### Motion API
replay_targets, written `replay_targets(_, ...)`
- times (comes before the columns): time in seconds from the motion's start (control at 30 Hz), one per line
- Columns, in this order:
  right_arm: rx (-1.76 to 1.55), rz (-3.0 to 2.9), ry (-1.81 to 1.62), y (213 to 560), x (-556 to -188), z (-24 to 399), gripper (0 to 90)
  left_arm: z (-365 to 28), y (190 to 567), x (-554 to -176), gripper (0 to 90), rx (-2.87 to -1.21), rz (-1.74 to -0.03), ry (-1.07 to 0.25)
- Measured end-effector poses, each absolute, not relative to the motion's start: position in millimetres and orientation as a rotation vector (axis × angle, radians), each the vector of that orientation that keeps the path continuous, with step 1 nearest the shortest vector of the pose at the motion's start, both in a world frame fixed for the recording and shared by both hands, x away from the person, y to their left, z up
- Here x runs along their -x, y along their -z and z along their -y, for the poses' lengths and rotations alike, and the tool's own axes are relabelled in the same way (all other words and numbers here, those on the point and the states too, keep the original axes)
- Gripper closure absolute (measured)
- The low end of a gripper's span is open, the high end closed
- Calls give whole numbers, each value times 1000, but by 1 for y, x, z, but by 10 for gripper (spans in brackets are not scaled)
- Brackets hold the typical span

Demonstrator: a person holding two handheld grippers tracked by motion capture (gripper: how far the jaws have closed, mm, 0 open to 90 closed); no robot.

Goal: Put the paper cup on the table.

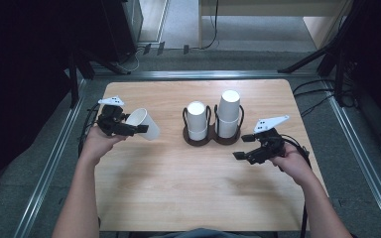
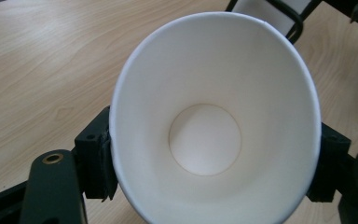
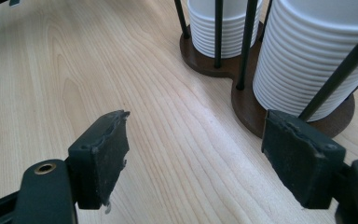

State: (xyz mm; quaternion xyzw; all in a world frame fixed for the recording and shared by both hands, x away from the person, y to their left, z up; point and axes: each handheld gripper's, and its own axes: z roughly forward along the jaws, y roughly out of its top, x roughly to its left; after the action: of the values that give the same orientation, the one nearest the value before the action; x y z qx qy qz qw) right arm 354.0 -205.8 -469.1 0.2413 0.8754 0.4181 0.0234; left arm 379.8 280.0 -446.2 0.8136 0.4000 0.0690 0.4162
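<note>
White paper cup [image 2: 214, 126] across the centre of the frame, mouth toward the camera, round base visible inside. Clamped at lower left and lower right by black pads [image 2: 95, 158]. Wooden table [image 2: 42, 70] behind; black wire holder [image 2: 291, 21] at upper right.

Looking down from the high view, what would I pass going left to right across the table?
Left tool holding a paper cup → shorter cup stack → taller cup stack, both in a holder → right tool, open.
</note>
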Motion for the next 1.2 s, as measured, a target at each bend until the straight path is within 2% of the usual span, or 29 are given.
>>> replay_targets(0.37,-763,-2704,-1283,471,-352,210,230,-285,465,-393,234,-2099,-1114,-228)
replay_targets(1.2,-768,-2707,-1272,473,-350,211,230,-271,483,-401,208,-2244,-1179,-339)
